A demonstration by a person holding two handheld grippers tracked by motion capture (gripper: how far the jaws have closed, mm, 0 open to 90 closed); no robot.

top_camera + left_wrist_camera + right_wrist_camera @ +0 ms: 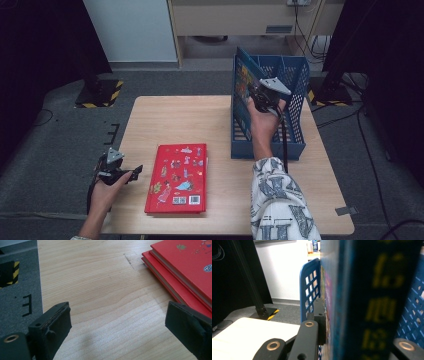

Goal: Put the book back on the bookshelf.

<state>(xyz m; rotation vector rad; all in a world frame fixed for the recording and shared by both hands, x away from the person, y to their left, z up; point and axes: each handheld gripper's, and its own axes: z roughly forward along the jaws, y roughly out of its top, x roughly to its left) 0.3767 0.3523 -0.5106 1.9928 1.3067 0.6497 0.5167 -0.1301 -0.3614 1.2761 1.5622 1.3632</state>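
Wooden table [220, 125], light top. At its far right corner stands a blue mesh basket [295, 75], tall-walled and open on top.

Blue book [243, 92]: upright on edge inside the basket, cover flat against the basket's left wall, long axis running near to far along that wall. In the right gripper view its spine [372, 302] faces the camera, yellow lettering blurred.

Red books [177, 177]: a flat stack near the front edge, left of centre, long axis toward the person.

Right gripper [257, 95]: pinches the blue book, one jaw on each cover, from above the basket. The book lies straight below the grip, so the move looks like a plain descent.

Left gripper [132, 173]: jaws spread, nothing between them, low over the table just left of the red stack. This hand is much the nearer to it.
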